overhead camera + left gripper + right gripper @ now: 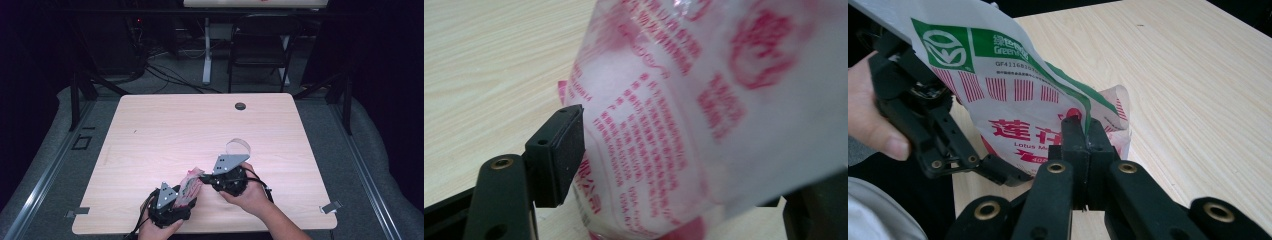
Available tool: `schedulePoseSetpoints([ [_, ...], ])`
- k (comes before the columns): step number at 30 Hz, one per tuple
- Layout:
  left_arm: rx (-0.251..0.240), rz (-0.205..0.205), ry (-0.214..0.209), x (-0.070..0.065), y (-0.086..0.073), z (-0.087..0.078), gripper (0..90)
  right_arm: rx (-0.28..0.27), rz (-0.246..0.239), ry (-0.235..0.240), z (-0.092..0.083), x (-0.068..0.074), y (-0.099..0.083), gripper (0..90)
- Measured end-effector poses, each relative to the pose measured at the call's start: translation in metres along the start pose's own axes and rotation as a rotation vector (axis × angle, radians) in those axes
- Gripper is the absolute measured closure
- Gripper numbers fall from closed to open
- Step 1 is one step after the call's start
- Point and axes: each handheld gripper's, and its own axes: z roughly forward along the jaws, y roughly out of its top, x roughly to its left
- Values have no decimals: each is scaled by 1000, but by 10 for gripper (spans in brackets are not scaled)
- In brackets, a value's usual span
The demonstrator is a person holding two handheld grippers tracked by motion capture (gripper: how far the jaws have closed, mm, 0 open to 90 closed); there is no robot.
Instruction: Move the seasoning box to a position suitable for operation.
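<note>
Right gripper view shows your right gripper (1083, 131) pinching the printed bag's (1013, 100) edge; your left gripper (569, 150) holds its other end, apparently clamped, both near the table's (200, 120) front edge

A white plastic bag (1013, 100) with red and green print, lifted off the table (175, 130).

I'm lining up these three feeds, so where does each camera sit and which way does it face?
High view: above the person's side, looking forward and down on the light wooden table; forearms, both hands show.
Left gripper view: rides the left tool, looking along its jaws at the white plastic bag with red print.
Right gripper view: rides the right tool, pinching the bag's edge; left hand shows.
All three share the bag.
</note>
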Motion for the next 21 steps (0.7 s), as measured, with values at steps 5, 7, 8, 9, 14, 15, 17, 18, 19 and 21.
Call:
schedulePoseSetpoints([
  [5,21,-39,23,5,-4,7,262,1,1,2,-1,0,-1,900],
  [7,20,-39,22,6,-5,9,248,-1,7,0,-1,0,-2,900],
  [8,21,-34,24,6,-5,9,244,-2,10,-1,-1,0,-3,900],
  [9,18,-35,25,5,-6,10,241,0,9,0,-1,0,-3,900],
  [14,39,-50,17,6,-8,15,224,0,9,0,-1,0,-4,900],
  [15,39,-57,17,6,-9,16,223,0,10,-1,-1,0,-4,900],
  [17,51,-47,20,7,-9,18,223,0,7,-3,-2,0,-4,900],
  [18,52,-48,22,6,-9,18,224,0,7,-3,-2,1,-4,900],
  [19,54,-44,25,6,-10,19,224,0,8,-2,-2,1,-4,900],
  [21,58,-37,31,6,-10,20,226,1,6,-2,-2,0,-5,900],
])
